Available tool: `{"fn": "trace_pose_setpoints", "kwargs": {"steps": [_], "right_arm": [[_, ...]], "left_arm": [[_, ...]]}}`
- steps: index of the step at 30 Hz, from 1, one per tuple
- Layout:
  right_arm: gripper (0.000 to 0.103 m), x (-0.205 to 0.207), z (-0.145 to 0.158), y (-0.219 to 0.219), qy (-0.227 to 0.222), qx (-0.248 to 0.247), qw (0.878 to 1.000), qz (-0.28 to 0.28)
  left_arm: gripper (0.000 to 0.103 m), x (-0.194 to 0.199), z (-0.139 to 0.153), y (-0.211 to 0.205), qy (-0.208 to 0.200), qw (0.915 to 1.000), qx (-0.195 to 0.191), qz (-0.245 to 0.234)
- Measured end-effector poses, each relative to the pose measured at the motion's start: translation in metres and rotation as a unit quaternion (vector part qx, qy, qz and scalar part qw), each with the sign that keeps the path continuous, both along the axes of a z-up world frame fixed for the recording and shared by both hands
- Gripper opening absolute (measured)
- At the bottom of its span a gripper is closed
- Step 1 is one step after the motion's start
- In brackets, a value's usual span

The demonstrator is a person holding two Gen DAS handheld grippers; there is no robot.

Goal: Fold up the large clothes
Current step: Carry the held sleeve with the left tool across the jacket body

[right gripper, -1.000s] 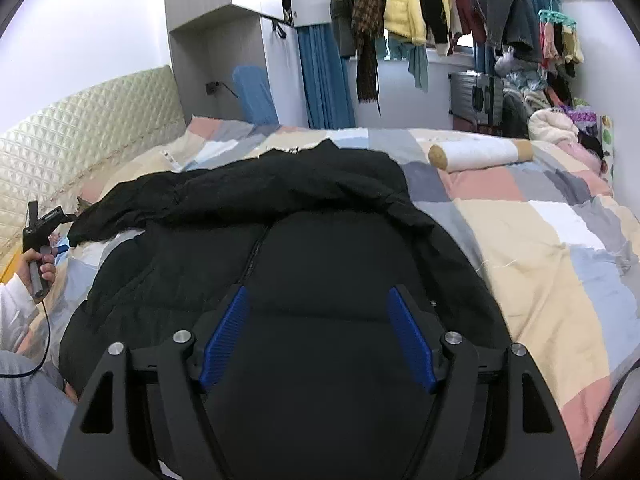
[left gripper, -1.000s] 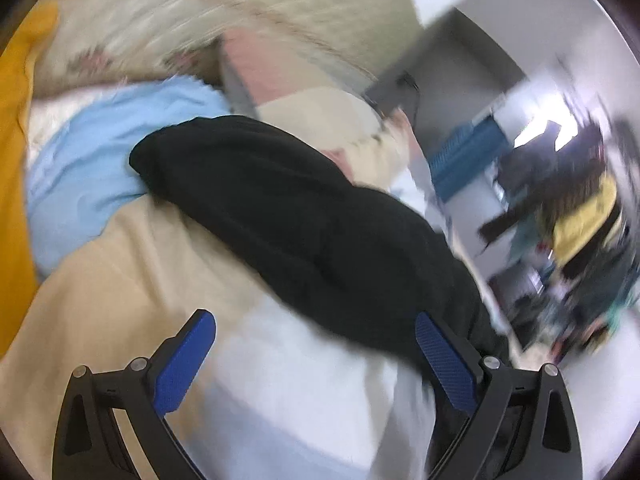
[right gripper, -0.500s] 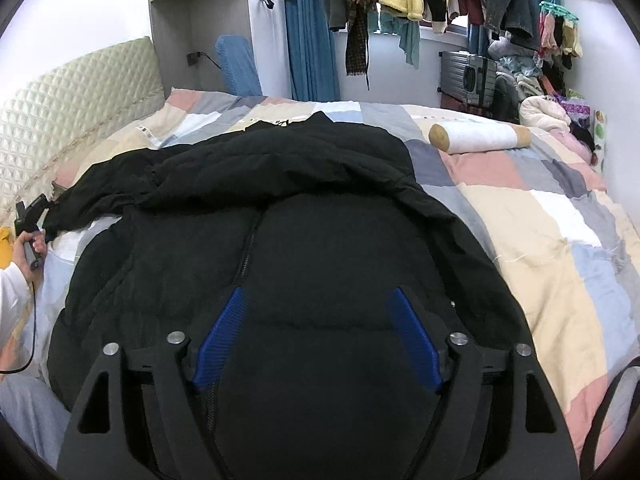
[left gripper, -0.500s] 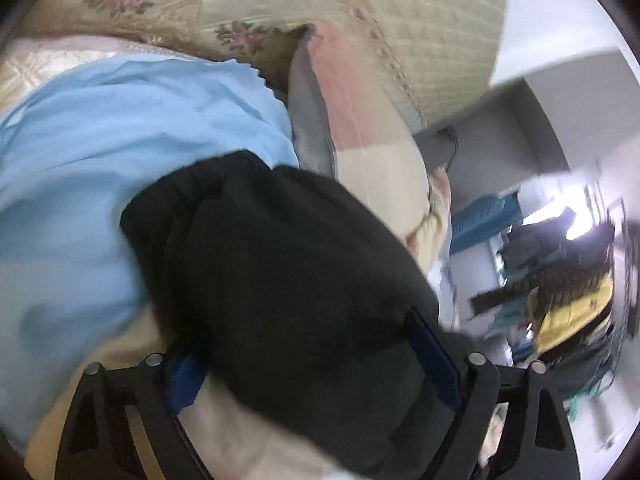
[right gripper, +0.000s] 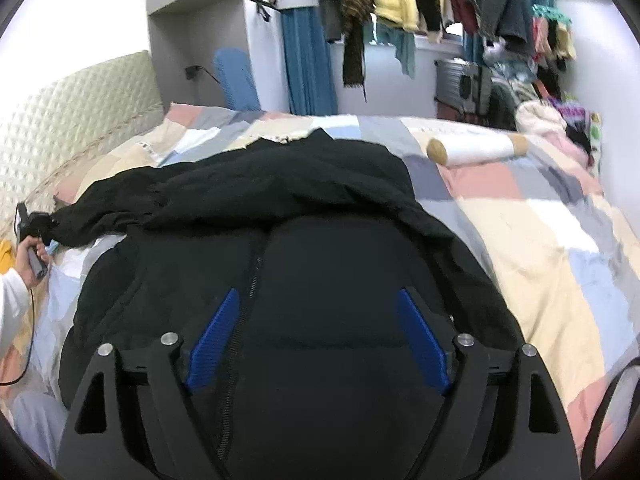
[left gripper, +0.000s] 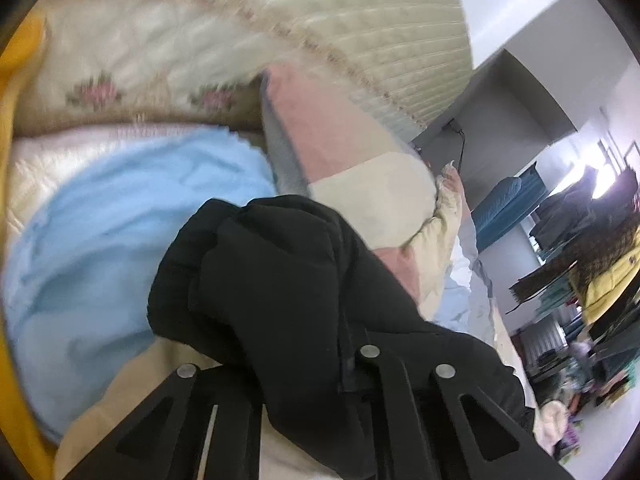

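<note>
A large black padded jacket [right gripper: 304, 248] lies spread on the patchwork bed, zip side up. Its sleeve [left gripper: 280, 280] reaches to the bed's head end. My left gripper [left gripper: 296, 364] is shut on the sleeve's cuff end, and the fabric bunches over its jaws and hides the pads. The left gripper also shows in the right wrist view [right gripper: 34, 226], held by a hand at the sleeve's tip. My right gripper [right gripper: 316, 320] is open and empty, hovering just above the jacket's body near the zip [right gripper: 248, 292].
A patchwork quilt [right gripper: 540, 248] covers the bed. A rolled bolster [right gripper: 476, 150] lies at the far right. A light blue cloth [left gripper: 108, 240], pillows [left gripper: 340, 140] and a padded headboard [left gripper: 360, 32] are by the sleeve. Clothes hang on a rack [right gripper: 440, 4] behind.
My left gripper has moved onto the sleeve end and closed on it. My right gripper has stayed open over the jacket and shifted slightly closer.
</note>
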State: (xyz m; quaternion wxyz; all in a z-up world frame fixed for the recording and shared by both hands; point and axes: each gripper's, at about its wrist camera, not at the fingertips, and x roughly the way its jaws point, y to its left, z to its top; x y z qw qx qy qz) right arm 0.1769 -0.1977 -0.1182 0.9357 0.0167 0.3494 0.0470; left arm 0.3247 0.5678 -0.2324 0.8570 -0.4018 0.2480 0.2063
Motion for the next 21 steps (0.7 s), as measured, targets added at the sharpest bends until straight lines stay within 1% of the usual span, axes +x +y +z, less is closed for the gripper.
{"fn": "trace_pose_setpoints", "kwargs": {"steps": [3, 6, 9, 10, 12, 14, 15, 19, 21], "right_arm": [[0.083, -0.006, 0.006, 0.0, -0.008, 0.002, 1.0, 0.008], [0.084, -0.011, 0.007, -0.004, -0.011, 0.005, 1.0, 0.011], [0.085, -0.015, 0.01, -0.01, -0.017, 0.011, 1.0, 0.011], [0.087, -0.017, 0.011, -0.012, -0.02, 0.011, 1.0, 0.01], [0.091, -0.02, 0.015, -0.015, -0.032, 0.006, 0.999, 0.005], [0.099, -0.023, 0.018, -0.019, -0.042, 0.004, 0.999, 0.004], [0.101, -0.025, 0.019, -0.022, -0.046, 0.006, 0.999, 0.003], [0.102, -0.033, 0.019, -0.031, -0.056, 0.024, 0.998, 0.01], [0.102, -0.037, 0.017, -0.033, -0.057, 0.024, 0.998, 0.015]], "left_arm": [[0.009, -0.007, 0.03, -0.013, 0.001, 0.9994, 0.035, 0.001], [0.009, -0.014, 0.059, -0.022, -0.002, 0.9987, 0.051, 0.007], [0.009, -0.018, 0.093, -0.035, 0.012, 0.9971, 0.074, 0.013], [0.009, -0.019, 0.106, -0.04, 0.014, 0.9963, 0.084, 0.012], [0.008, -0.019, 0.134, -0.054, 0.01, 0.9946, 0.103, 0.007], [0.008, -0.019, 0.159, -0.071, 0.006, 0.9925, 0.122, 0.002], [0.008, -0.02, 0.171, -0.08, 0.003, 0.9918, 0.128, 0.002], [0.008, -0.028, 0.206, -0.119, -0.019, 0.9905, 0.136, 0.007], [0.008, -0.029, 0.225, -0.143, -0.029, 0.9869, 0.159, 0.001]]}}
